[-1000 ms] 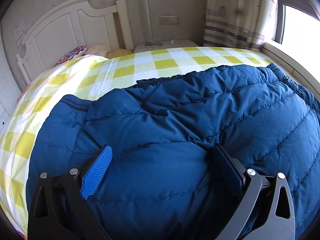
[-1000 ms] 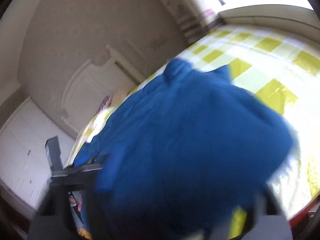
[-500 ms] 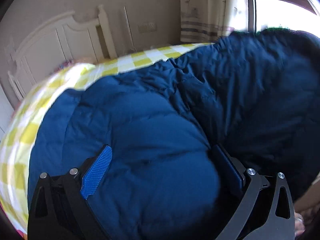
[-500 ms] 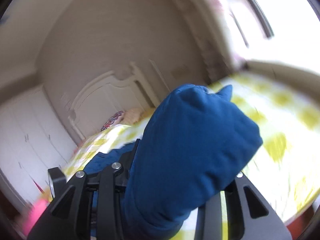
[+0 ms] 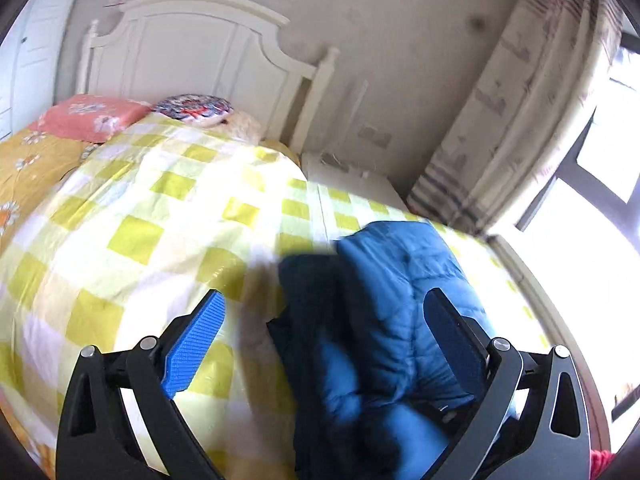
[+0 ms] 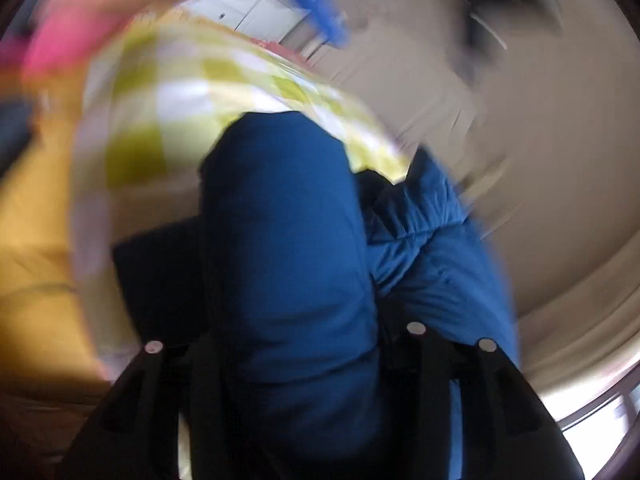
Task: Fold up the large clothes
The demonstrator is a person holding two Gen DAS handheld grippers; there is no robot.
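Observation:
A blue quilted jacket (image 5: 400,280) hangs bunched above the yellow-checked quilt (image 5: 160,220), its dark lining showing on the left side. My left gripper (image 5: 324,298) is open wide; the jacket hangs in front of it, close to its right finger (image 5: 452,336), with no pad pressing it. In the blurred right wrist view a thick fold of the jacket (image 6: 280,220) fills the gap of my right gripper (image 6: 292,320). Its jaws are opening while the fold still sits tight between them. A pink sleeve (image 6: 52,44) blurs across the top left.
A white headboard (image 5: 192,48) and pillows (image 5: 88,116) stand at the far end of the bed. Right of it are a white nightstand (image 5: 352,184), a striped curtain (image 5: 520,100) and a bright window (image 5: 600,200). An orange flowered sheet (image 5: 24,168) lies at the left.
The jacket went from spread on the bed to a lifted bunch. My left gripper rose and swung so the quilt now shows. My right gripper rolled over with the fold in it.

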